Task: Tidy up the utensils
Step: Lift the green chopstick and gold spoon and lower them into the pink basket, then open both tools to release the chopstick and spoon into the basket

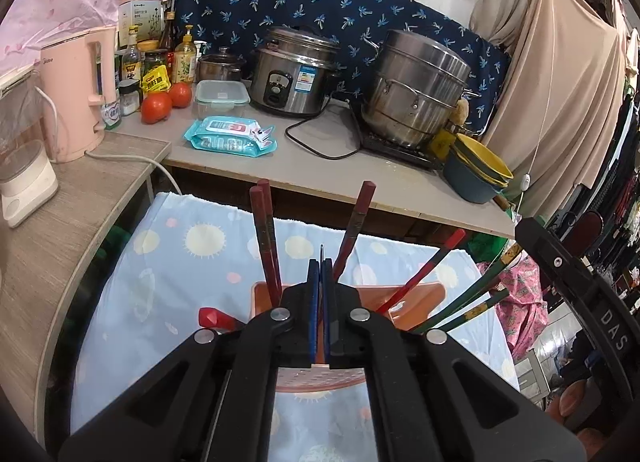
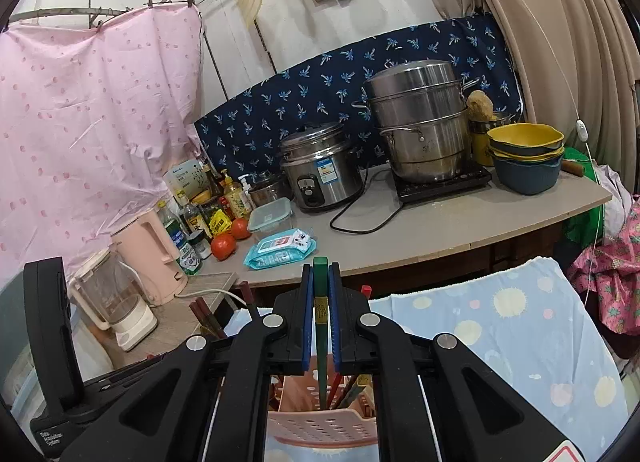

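Observation:
A pink perforated utensil holder [image 1: 320,376] stands on a table with a blue sun-print cloth [image 1: 180,262]. Dark red chopsticks [image 1: 265,238] and a red one [image 1: 424,270] stand in it, with green chopsticks [image 1: 460,310] leaning right. My left gripper [image 1: 320,274] is shut over the holder, with only a thin dark sliver between its pads; what it is I cannot tell. My right gripper [image 2: 321,282] is shut on a green chopstick [image 2: 321,342], upright, its lower end inside the holder [image 2: 324,426]. The other gripper's body [image 2: 48,326] shows at the left.
A counter [image 1: 360,170] behind holds a rice cooker [image 1: 294,70], steamer pot [image 1: 420,86], stacked bowls [image 1: 480,170], wipes pack [image 1: 232,134], tomatoes [image 1: 160,104], bottles and a pink kettle [image 1: 76,90]. A blender [image 1: 24,166] stands on a side shelf at left.

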A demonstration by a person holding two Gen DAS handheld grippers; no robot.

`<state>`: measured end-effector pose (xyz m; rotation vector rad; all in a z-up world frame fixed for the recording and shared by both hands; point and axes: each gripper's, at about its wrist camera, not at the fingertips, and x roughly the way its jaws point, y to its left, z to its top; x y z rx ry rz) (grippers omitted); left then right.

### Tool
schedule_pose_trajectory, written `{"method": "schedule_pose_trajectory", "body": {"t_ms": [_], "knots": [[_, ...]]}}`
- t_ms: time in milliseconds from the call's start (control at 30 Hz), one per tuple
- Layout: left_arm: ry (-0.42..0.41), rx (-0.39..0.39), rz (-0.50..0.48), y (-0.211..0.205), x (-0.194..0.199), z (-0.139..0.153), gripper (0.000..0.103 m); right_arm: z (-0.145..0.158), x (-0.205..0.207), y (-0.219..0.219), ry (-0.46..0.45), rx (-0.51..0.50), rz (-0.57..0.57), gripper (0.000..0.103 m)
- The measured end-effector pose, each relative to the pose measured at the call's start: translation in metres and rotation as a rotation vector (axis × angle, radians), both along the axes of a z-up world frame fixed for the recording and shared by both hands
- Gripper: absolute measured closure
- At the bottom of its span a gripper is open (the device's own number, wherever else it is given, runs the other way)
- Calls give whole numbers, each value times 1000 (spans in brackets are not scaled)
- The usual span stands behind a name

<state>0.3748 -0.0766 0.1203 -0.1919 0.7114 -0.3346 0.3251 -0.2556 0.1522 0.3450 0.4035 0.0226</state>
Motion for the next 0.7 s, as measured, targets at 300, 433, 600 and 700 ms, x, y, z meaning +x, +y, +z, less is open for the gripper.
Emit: {"method": "schedule_pose_trajectory", "body": {"t_ms": [300,433,600,700], "knots": [[9,14,3,-1,2,-7,102,-16,3,-2,40,5,0,96],[3,19,6,-2,1,-7,102,-21,3,-2,56,6,3,94],[-17,29,27,-3,-3,-3,81,-22,-2,-6,54,12,-18,79],[-38,39,36,-4,-9,0,70,-20,-10,-9,46,10,-30,72]]}}
